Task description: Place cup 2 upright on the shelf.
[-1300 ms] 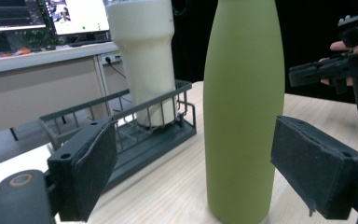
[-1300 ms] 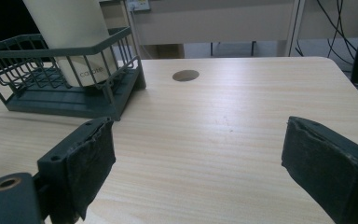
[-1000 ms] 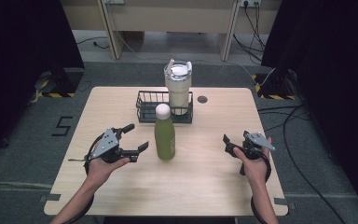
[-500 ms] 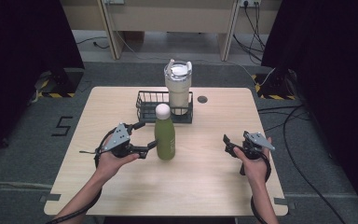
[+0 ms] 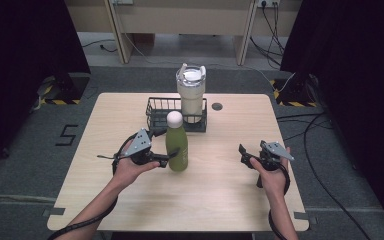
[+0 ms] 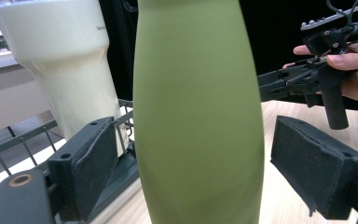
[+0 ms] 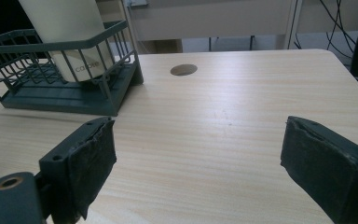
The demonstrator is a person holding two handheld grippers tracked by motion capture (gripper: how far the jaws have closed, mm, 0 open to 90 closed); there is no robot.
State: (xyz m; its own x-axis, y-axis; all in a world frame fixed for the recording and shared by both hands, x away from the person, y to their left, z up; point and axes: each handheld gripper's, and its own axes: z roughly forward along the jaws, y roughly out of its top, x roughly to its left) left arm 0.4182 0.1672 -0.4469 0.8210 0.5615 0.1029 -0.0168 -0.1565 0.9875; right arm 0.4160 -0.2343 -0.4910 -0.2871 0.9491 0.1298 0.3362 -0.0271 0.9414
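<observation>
The left gripper [image 5: 172, 155] holds its 2 jaws spread around the upright matte green bottle with a white cap [image 5: 176, 142], pads on either side, a gap showing beside one. The right gripper [image 5: 245, 152] hovers unclenched over the pale wooden table [image 5: 220, 200]. Behind the bottle, a cream tumbler [image 5: 190, 95] stands in a dark wire basket [image 5: 157, 112].

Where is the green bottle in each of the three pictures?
High view: the green bottle stands at mid-table, just in front of the wire basket, with the left gripper at its side.
Left gripper view: the bottle fills the middle, between the two black jaws, which stand a little off it.
Right gripper view: a green sliver at the bottom left edge may be it.
Shared landmark: the cream tumbler in the basket.
</observation>
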